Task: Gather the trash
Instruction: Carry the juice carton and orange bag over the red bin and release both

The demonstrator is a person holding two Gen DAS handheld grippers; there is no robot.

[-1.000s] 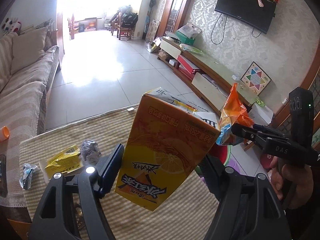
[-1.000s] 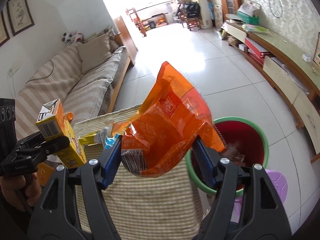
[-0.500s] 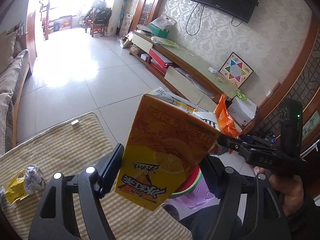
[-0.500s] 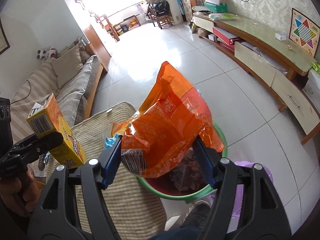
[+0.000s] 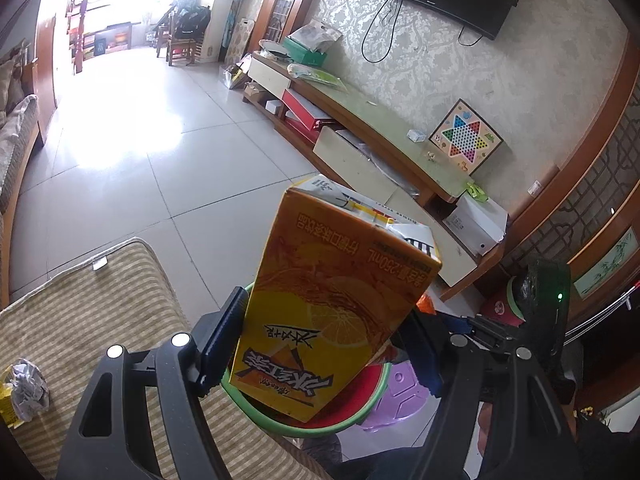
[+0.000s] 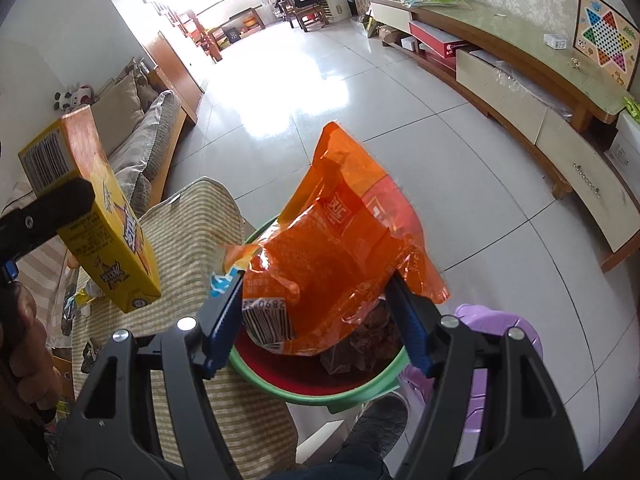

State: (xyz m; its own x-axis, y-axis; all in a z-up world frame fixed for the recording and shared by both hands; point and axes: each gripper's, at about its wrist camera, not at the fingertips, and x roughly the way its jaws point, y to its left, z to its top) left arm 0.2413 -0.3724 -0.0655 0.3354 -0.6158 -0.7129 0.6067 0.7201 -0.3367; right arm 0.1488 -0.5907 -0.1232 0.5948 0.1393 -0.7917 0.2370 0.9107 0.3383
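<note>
My left gripper is shut on a yellow-orange drink carton, held above the green-rimmed red bin. The same carton shows at the left of the right wrist view, still partly over the striped table. My right gripper is shut on a crumpled orange snack bag, which hangs right over the bin. Brown wrappers lie inside the bin. The right gripper's black body appears at the right of the left wrist view.
A striped cloth covers the table, with crumpled foil and a yellow wrapper at its left edge. A purple stool stands beside the bin. A shoe is below it. A low TV cabinet runs along the wall.
Both grippers have swung from over the table toward the bin, carrying the carton and the bag. The bin now lies under both loads. Neither grip has changed.
</note>
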